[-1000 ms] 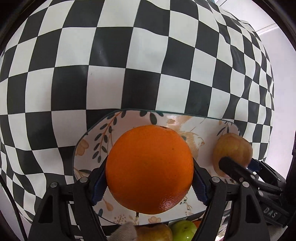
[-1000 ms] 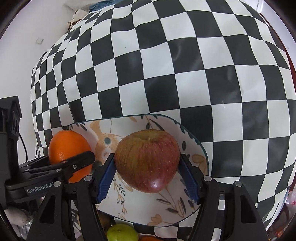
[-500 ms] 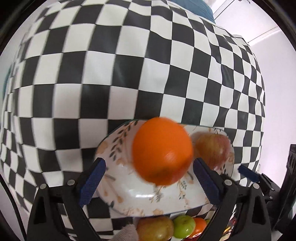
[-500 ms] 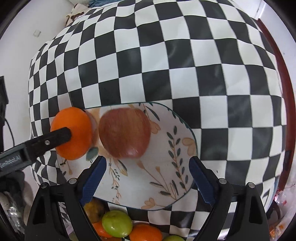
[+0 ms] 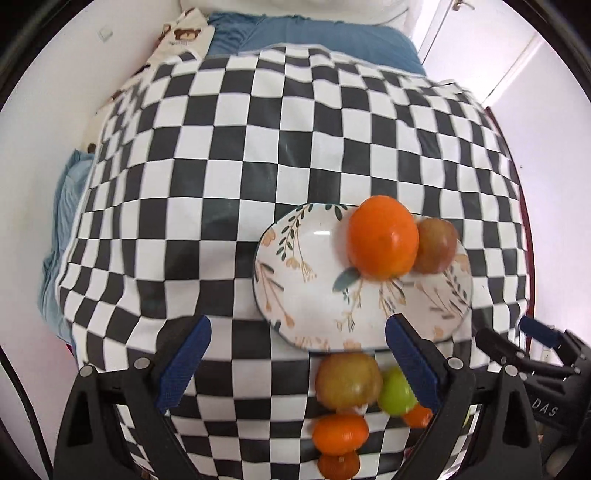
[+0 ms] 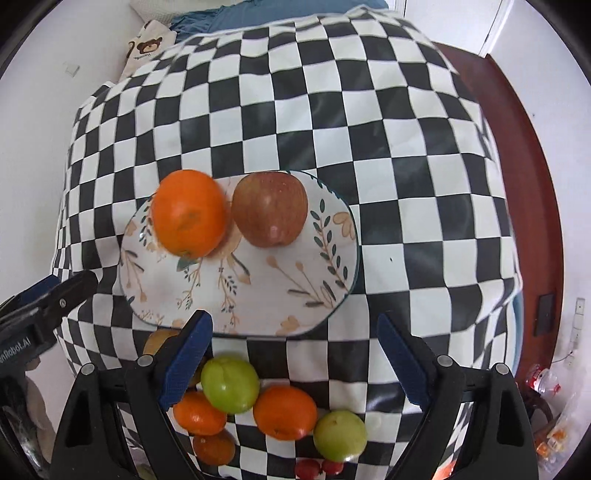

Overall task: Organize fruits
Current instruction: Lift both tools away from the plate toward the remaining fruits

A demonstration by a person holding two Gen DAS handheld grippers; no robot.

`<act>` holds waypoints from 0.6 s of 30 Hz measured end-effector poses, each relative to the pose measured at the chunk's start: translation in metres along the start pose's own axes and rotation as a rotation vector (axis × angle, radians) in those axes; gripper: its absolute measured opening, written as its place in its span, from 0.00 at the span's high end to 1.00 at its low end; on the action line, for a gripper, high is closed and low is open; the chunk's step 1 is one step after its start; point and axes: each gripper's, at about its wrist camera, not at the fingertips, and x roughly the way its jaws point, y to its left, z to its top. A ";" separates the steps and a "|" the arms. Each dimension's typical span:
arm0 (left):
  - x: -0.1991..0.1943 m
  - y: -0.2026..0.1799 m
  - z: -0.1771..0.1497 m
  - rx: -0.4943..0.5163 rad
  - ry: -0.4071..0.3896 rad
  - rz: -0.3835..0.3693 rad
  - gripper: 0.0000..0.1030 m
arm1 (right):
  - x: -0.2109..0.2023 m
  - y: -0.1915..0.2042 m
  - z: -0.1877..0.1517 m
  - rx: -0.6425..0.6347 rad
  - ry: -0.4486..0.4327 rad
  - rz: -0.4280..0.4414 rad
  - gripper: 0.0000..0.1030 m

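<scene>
A large orange and a red apple lie side by side, touching, at the far side of a floral plate on the checkered cloth. My left gripper is open and empty, held above and in front of the plate. My right gripper is open and empty too, over the plate's near edge. Loose fruit lies in front of the plate: a green one, an orange one, a small orange one and a yellowish apple.
The checkered cloth covers the whole table. A blue fabric and a bear-print cloth lie beyond its far edge. Another green fruit and small red fruits sit near the front edge. A dark red floor lies right.
Both grippers opened and let go: the orange and the apple now rest on the plate. Both grippers have pulled back and up, so more of the table and the loose fruit shows.
</scene>
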 end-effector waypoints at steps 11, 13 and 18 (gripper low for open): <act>-0.066 -0.008 -0.031 0.004 -0.112 -0.050 0.06 | -0.087 0.059 -0.023 -0.051 -0.145 -0.007 0.10; -0.078 -0.008 -0.038 0.007 -0.136 -0.054 0.06 | -0.101 0.057 -0.031 -0.043 -0.168 0.006 0.10; -0.099 -0.006 -0.053 0.015 -0.186 -0.042 0.06 | -0.116 0.069 -0.052 -0.047 -0.217 -0.010 0.10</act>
